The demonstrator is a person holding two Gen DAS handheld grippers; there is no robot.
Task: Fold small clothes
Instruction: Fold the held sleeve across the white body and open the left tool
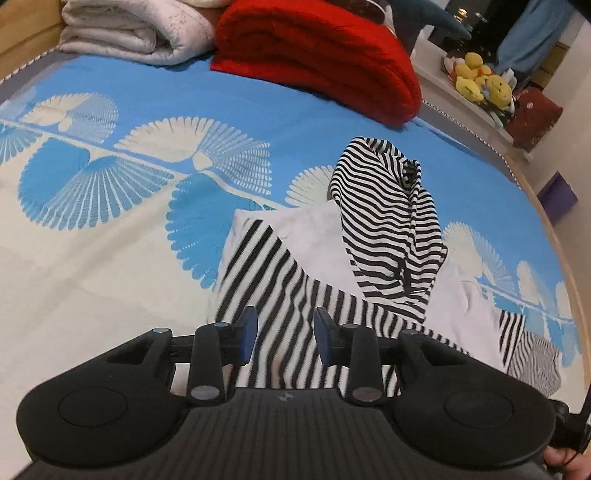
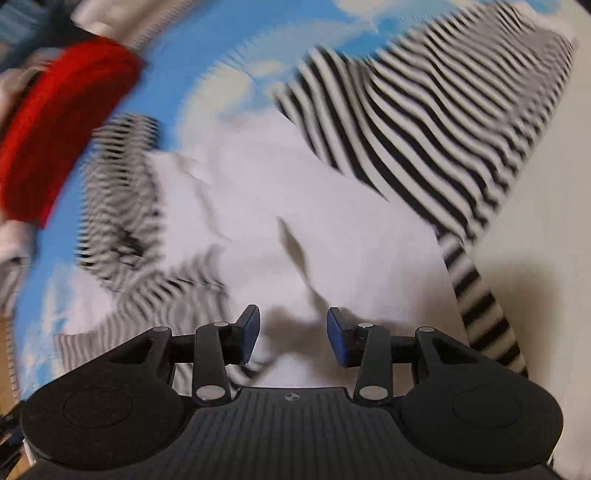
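Striped garment (image 1: 280,295) below parted left gripper (image 1: 284,338), unheld

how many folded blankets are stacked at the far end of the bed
2: a white quilt at the far left and a red blanket beside it to the right. More may lie beyond the frame's top edge.

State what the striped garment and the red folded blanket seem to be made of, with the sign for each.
Striped garment: thin, matte knit fabric, probably cotton jersey; it drapes in soft folds. Red folded blanket: thick, fuzzy fleece or plush, probably; its surface looks napped and its folds bulky.
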